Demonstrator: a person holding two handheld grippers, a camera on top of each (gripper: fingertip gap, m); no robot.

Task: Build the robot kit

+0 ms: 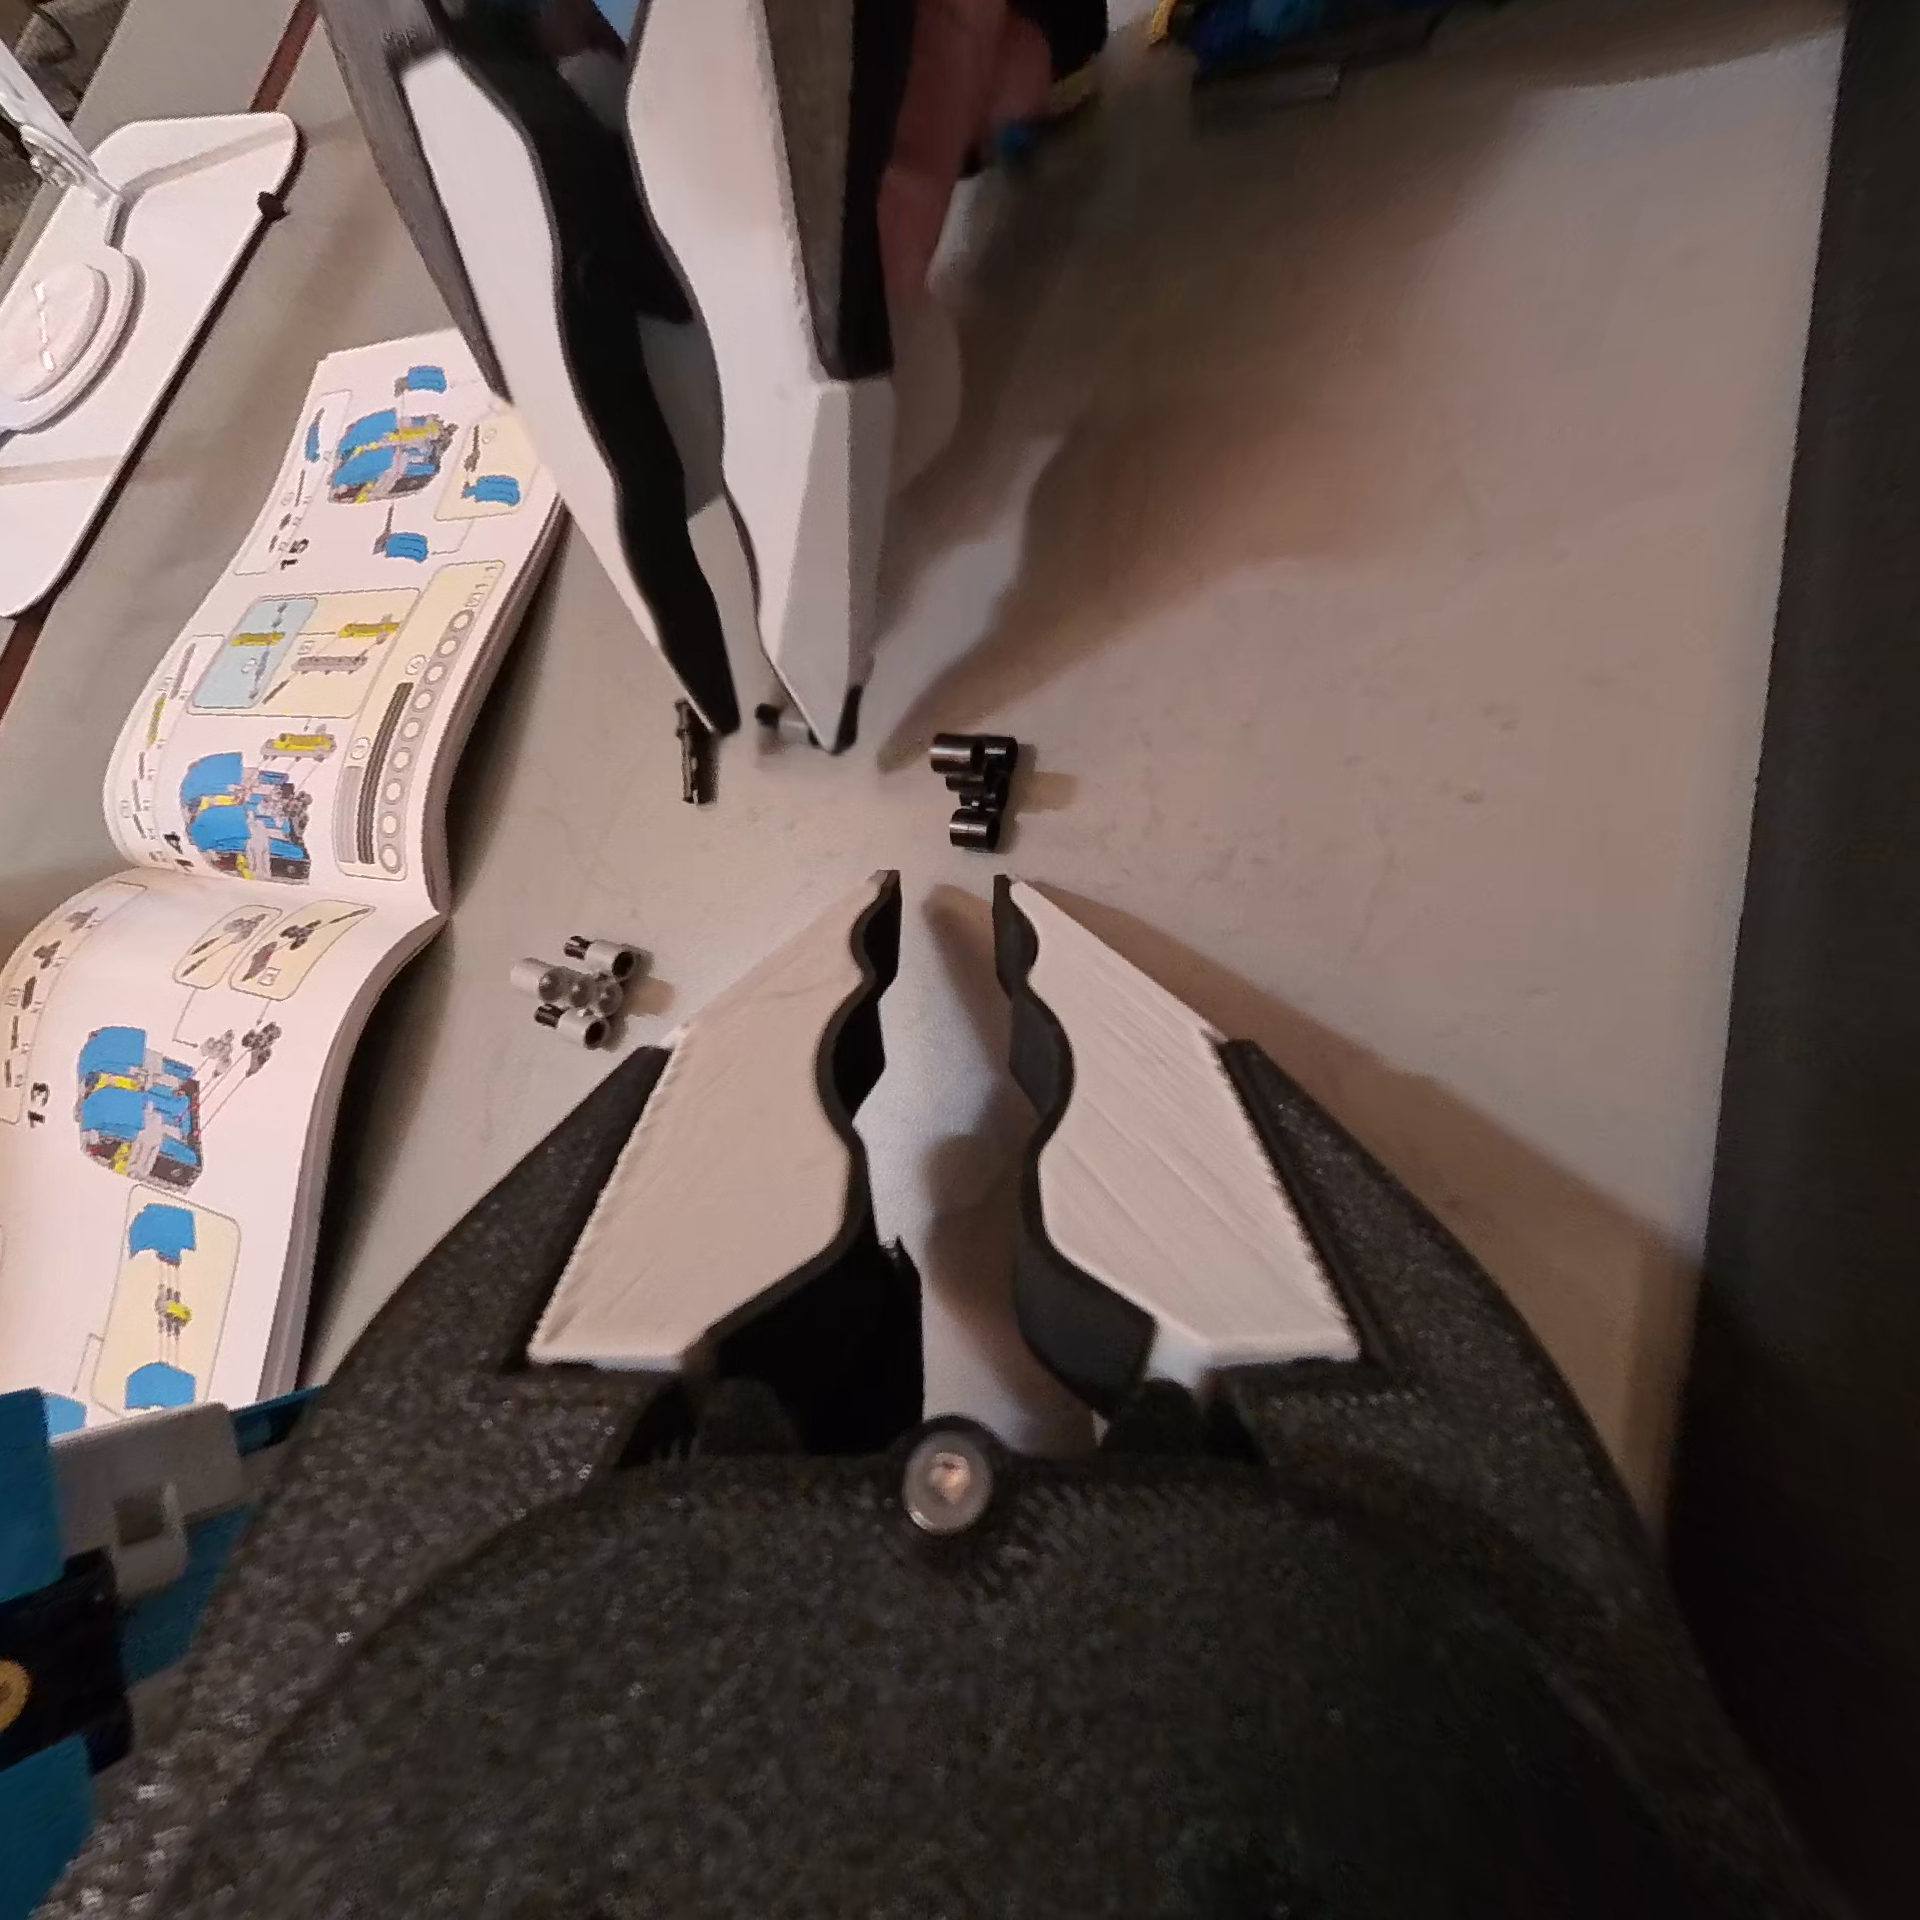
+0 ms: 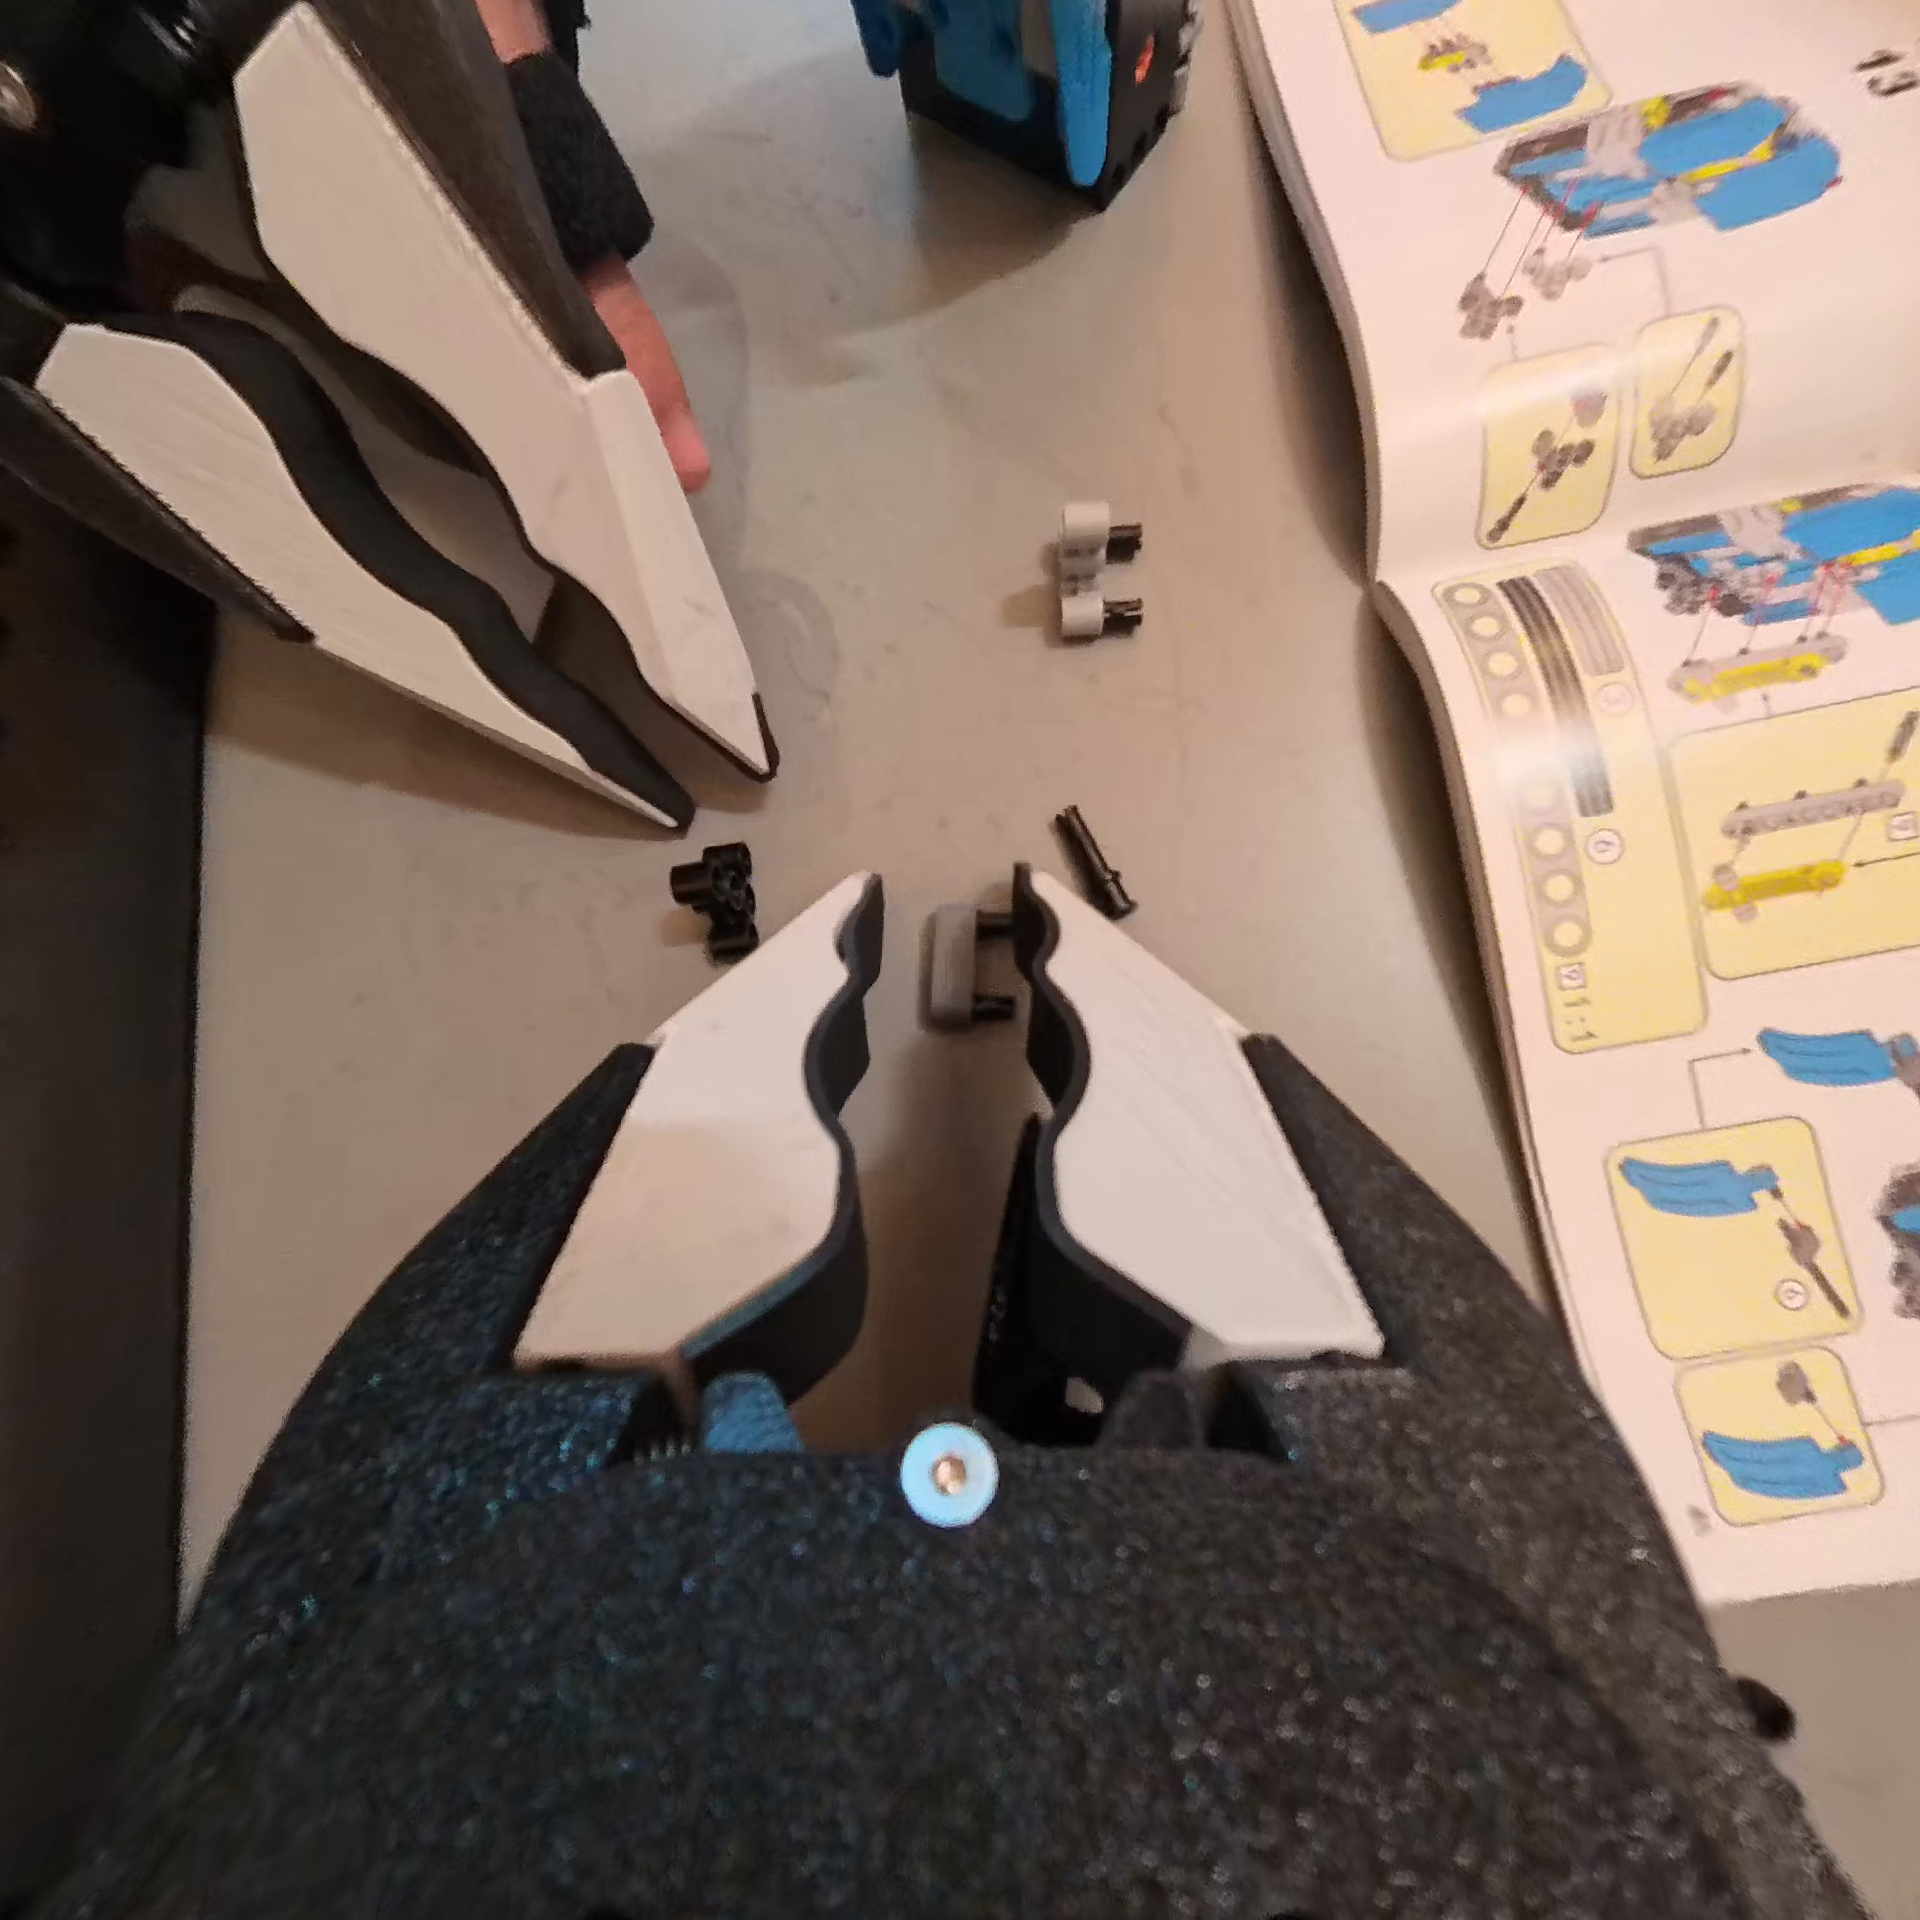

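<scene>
My right gripper [image 2: 948, 881] is open, its tips low over the grey table. A small grey piece with two black pins [image 2: 954, 966] lies between its jaws, touching the right finger; the left finger stands clear of it. In the left wrist view the same piece [image 1: 774, 717] peeks out between the right gripper's tips [image 1: 787, 727]. My left gripper [image 1: 943, 883] is open and empty, tips facing the right gripper. It is nearest a black connector [image 1: 977, 790], which also shows in the right wrist view [image 2: 717, 899]. A loose black pin [image 1: 694, 764] lies beside the right gripper [image 2: 1091, 873].
A grey connector with black pins [image 1: 577, 987] lies near an open instruction booklet [image 1: 260, 831]. A blue brick model [image 2: 1029, 94] stands at the far side. A white tray [image 1: 125, 312] lies at the back left. The table ends at a dark edge [image 1: 1818, 935]. A person's finger [image 2: 665, 405] rests behind the left gripper.
</scene>
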